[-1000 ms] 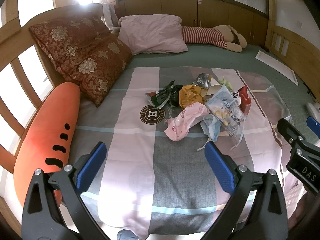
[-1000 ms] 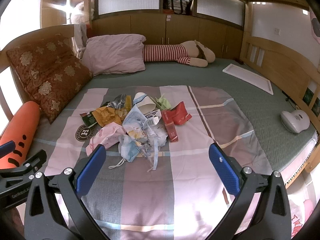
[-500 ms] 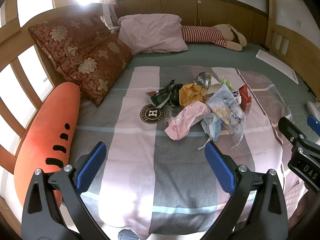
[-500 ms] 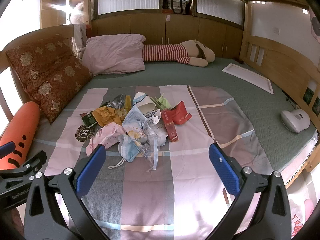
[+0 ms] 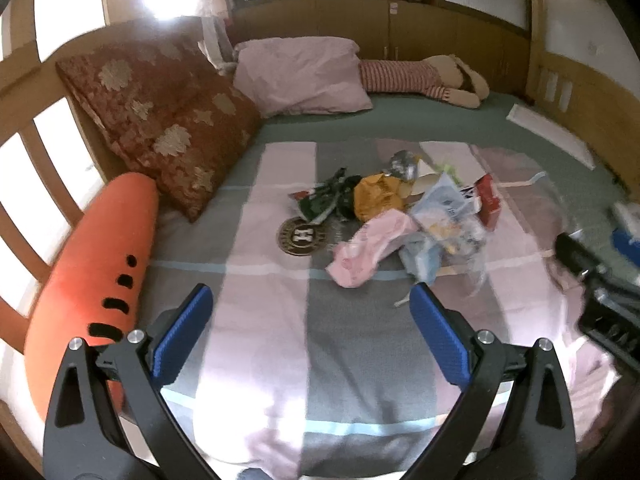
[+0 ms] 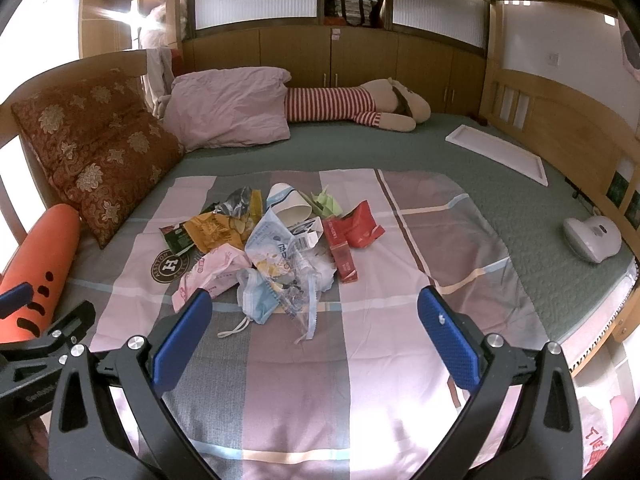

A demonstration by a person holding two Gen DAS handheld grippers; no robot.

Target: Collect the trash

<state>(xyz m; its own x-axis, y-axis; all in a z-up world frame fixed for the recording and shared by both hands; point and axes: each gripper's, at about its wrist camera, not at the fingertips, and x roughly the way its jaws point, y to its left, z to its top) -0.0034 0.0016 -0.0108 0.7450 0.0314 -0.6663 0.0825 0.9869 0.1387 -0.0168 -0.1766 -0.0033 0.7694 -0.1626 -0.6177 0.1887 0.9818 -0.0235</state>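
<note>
Left hand-held gripper spread wide, trash pile ahead

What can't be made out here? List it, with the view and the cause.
- Left wrist: whole frame motion-blurred; wrapper print unreadable.
- Right wrist: paper cup bottom hidden by the clear plastic bag.
- Right wrist: left gripper cut off by the edge.
- Both: no bin visible.

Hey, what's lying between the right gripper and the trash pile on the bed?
Only bare checked blanket, seen in the right wrist view. The right gripper is open, short of the trash pile, whose white mask string trails nearest.
</note>
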